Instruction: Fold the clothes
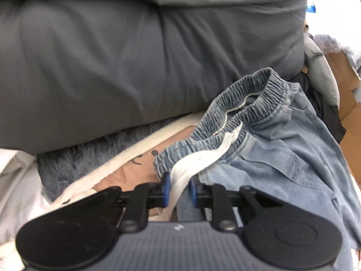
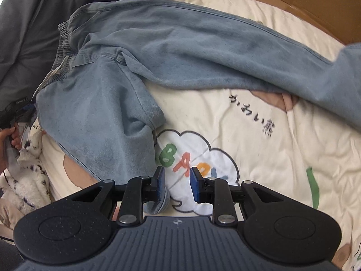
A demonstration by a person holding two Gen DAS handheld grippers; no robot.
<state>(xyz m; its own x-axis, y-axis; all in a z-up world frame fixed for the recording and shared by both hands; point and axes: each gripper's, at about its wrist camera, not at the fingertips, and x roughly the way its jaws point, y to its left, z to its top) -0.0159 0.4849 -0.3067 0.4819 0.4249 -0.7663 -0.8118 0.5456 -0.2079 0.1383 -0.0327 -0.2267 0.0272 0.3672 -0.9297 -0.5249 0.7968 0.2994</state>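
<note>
The printed bedsheet (image 2: 259, 135) is carrying the jeans (image 2: 158, 52), lying spread across it. My left claw (image 1: 179, 186) is pinching their white drawstring (image 1: 203, 155) at the waistband; my right claw (image 2: 177, 184) is hanging part-spread, gripping nothing.

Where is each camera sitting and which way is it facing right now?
Left wrist: rides on the left tool, looking down at the jeans waistband beside a grey duvet; its pads pinch the white drawstring.
Right wrist: rides on the right tool, looking down over the jeans legs on a printed bedsheet; a hand shows at the left edge.
Shared: the jeans and bedsheet.
</note>
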